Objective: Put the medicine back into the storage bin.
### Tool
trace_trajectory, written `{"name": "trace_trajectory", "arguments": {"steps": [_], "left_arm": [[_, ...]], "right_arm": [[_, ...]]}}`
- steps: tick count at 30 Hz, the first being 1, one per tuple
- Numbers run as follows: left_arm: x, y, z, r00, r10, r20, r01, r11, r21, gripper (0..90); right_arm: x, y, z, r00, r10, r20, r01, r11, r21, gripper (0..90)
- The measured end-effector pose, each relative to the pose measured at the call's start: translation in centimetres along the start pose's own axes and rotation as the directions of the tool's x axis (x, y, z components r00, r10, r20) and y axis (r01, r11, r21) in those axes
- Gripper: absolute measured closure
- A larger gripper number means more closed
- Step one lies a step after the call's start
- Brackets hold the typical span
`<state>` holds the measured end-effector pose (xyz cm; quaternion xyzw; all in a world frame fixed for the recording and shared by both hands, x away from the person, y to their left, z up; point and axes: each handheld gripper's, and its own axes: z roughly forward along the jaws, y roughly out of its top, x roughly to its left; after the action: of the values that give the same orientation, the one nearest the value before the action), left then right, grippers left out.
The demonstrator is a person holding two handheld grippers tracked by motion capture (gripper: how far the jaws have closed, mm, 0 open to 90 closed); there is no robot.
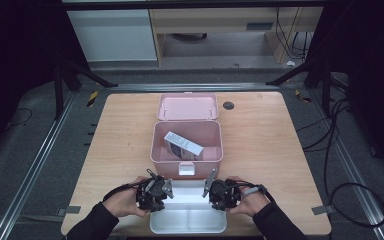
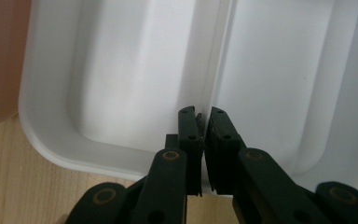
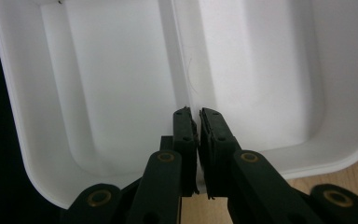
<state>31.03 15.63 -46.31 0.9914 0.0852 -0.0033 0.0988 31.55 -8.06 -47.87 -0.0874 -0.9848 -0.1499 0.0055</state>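
The white tray (image 1: 187, 220) is sitting on the desk (image 1: 260, 150), just in front of the pink box (image 1: 187, 142). The left gripper (image 2: 203, 122) and right gripper (image 3: 195, 122) are pinching its middle wall, fingers closed. It looks light, stiff and smooth, maybe slippery.

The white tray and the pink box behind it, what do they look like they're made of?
White tray: probably moulded plastic, smooth with a soft sheen; rounded corners and a moulded centre divider, on which both grippers are shut. Pink box: likely plastic too, with an even matte colour and rounded edges.
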Motion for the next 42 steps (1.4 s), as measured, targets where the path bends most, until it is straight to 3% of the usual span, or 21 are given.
{"name": "trace_trajectory", "arguments": {"steps": [5, 8, 16, 23, 29, 36, 42], "left_arm": [[-1.4, 0.4, -2.9, 1.0, 0.003, -0.006, -0.003, 1.0, 0.0, 85.2], [-1.9, 0.7, -5.3, 0.9996, 0.003, -0.029, -0.003, 0.9999, -0.01, 85.1], [-1.1, 1.4, -10.8, 0.9965, 0.027, -0.079, -0.032, 0.9973, -0.065, 86.3], [2.4, 2.0, -12.9, 0.9952, 0.022, -0.095, -0.032, 0.9944, -0.101, 86.6], [6.2, 2.7, -13.4, 0.9938, 0.024, -0.109, -0.036, 0.9931, -0.112, 86.5], [11.5, 3.5, -13.0, 0.9954, 0.015, -0.095, -0.025, 0.9948, -0.099, 85.8], [14.2, 3.4, -12.1, 0.9978, 0.009, -0.065, -0.016, 0.9952, -0.096, 85.6]], "right_arm": [[1.4, -0.2, -2.6, 0.9999, -0.006, -0.011, 0.006, 0.999, -0.048, 85.7], [1.7, -0.1, -4.6, 0.9998, -0.014, -0.011, 0.013, 0.997, -0.079, 85.9], [0.6, 1.2, -10.9, 0.9987, -0.044, 0.028, 0.047, 0.985, -0.163, 86.0], [-2.6, 2.6, -14.0, 0.9961, -0.058, 0.066, 0.069, 0.982, -0.175, 85.8], [-6.1, 3.5, -14.6, 0.9939, -0.064, 0.09, 0.079, 0.981, -0.178, 85.9], [-10.7, 3.8, -13.6, 0.9948, -0.04, 0.093, 0.058, 0.977, -0.206, 85.9], [-13.4, 4.1, -12.0, 0.9972, -0.02, 0.072, 0.035, 0.975, -0.218, 85.7]]}}
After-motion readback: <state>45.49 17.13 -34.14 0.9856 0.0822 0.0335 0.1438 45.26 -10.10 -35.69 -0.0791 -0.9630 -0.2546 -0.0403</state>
